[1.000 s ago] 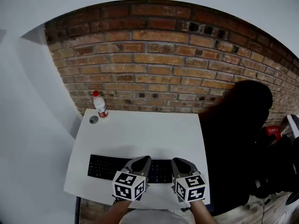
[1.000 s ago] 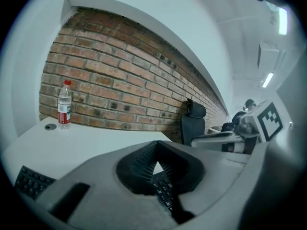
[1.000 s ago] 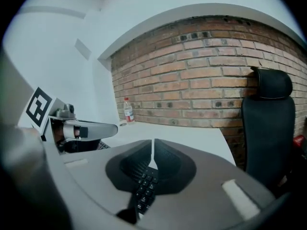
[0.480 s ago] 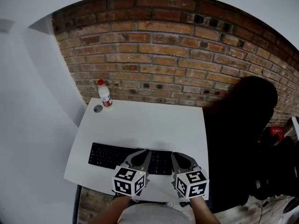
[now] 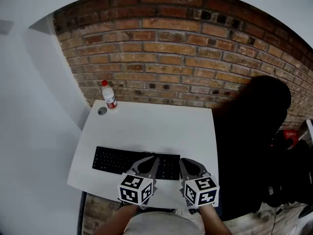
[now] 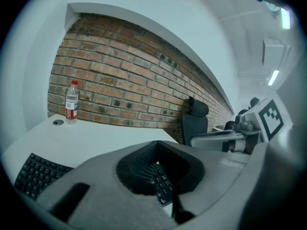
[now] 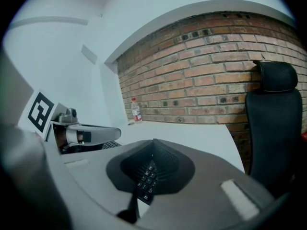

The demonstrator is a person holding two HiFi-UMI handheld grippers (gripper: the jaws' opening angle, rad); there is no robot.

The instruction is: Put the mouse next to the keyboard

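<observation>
**Jaws clenched on both sides, nothing held; mouse not in view**

Jaws of the left gripper (image 5: pixel 150 161) and the right gripper (image 5: pixel 185 163) are pressed together. Each gripper view shows only keyboard keys through the small gap behind the tips. Both grippers hang at lower centre of the head view, over the near edge of the bench (image 5: pixel 156 126) and the right end of the keyboard (image 5: pixel 115 160). A bottle (image 5: pixel 109 95) stands at the upper left of the bench, well apart.

Mouse: you will not find it in any view. The strip of bench right of the keyboard shows none. It may lie under the grippers or off the bench; cannot tell.

Handling (judgement only): expect a light, rigid plastic body with a smooth domed shell that slips if pinched from the top. Part the jaws first, then take it low across its two flanks. Mind a cord, if any.
</observation>
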